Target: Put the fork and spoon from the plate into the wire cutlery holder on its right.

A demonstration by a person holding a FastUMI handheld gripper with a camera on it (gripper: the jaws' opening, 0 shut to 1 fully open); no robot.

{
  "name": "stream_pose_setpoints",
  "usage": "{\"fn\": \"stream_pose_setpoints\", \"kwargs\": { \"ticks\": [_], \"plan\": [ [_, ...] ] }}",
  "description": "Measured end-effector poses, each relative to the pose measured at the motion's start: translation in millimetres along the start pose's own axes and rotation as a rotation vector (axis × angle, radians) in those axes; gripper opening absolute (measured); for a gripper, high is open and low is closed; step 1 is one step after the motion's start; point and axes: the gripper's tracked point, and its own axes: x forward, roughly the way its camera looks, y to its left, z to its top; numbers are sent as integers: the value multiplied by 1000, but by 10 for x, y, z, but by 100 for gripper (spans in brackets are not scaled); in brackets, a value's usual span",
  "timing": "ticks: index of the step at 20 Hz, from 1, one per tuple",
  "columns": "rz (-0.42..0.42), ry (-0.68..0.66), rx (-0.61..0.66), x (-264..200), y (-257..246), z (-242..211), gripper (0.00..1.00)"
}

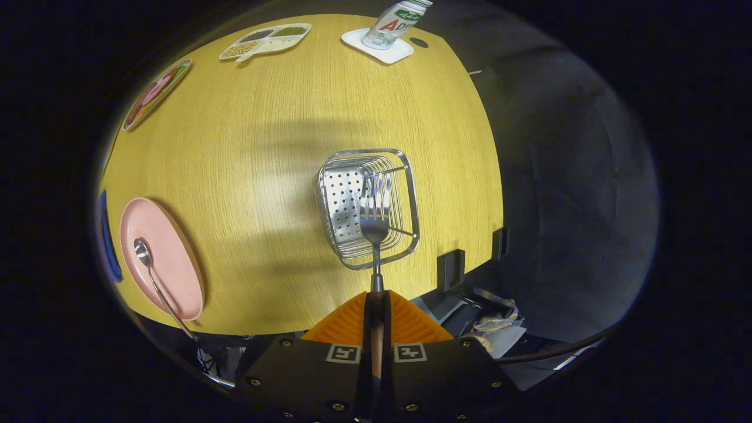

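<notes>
Wooden desk [264, 147] below: tool [376, 305] clamps the silver metal fork [375, 223], tines hanging straight above the square wire cutlery holder [369, 205].

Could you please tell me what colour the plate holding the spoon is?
Pink, seen in the gripper view: the plate.

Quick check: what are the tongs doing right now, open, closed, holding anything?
Tongs: closed on the fork handle, its prongs over the wire cutlery holder.
</notes>
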Motion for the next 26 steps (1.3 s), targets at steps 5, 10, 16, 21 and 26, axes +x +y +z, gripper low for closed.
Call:
{"fn": "stream_pose_setpoints", "kwargs": {
  "ticks": [5, 10, 16, 21, 26],
  "plan": [
    [7, -65, -10, -119, -10, 166, 55],
    [13, -112, -1, -196, 4, 226, 72],
    [12, -155, 15, -289, 63, 255, 72],
    [-20, -203, -13, -507, 163, 291, 72],
    [-40, -237, -86, -737, 512, 256, 72]
  ]
}}
